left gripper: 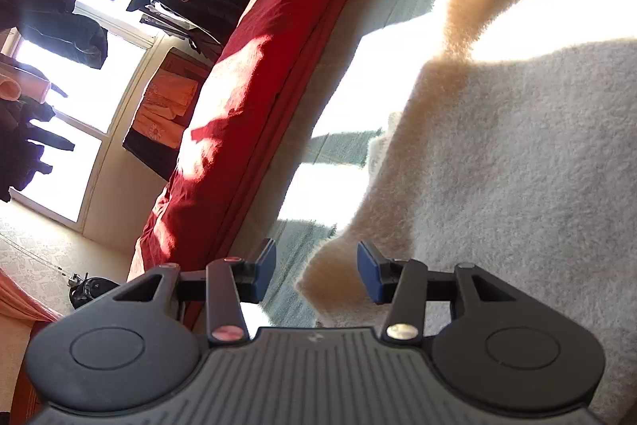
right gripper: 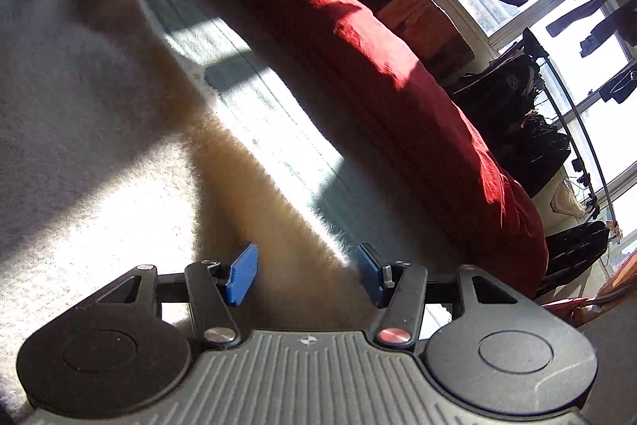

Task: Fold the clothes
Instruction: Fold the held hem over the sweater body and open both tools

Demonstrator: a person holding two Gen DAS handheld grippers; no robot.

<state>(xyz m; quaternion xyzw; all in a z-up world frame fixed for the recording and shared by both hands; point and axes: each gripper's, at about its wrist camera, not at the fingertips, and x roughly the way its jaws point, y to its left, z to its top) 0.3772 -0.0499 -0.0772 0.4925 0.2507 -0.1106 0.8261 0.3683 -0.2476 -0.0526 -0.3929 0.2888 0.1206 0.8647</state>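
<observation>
Clearly both grippers had let go. At the left, the left gripper [left gripper: 316,271] stood with jaws apart over the fleece [left gripper: 517,186], one corner of its tan edge lying loose between the pads. That edge ran along the bed [right gripper: 278,130] to the right gripper [right gripper: 306,271], likewise parted, pads not pressing the fabric beneath.

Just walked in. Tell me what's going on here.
A person is folding a fluffy cream garment on a pale bed cover, working with hand-held tongs in each hand. Both the left tongs and the right tongs stand open over the garment's folded edge, gripping nothing. The fleece lies flat on the cover, beside a red duvet rolled along the far side.
</observation>
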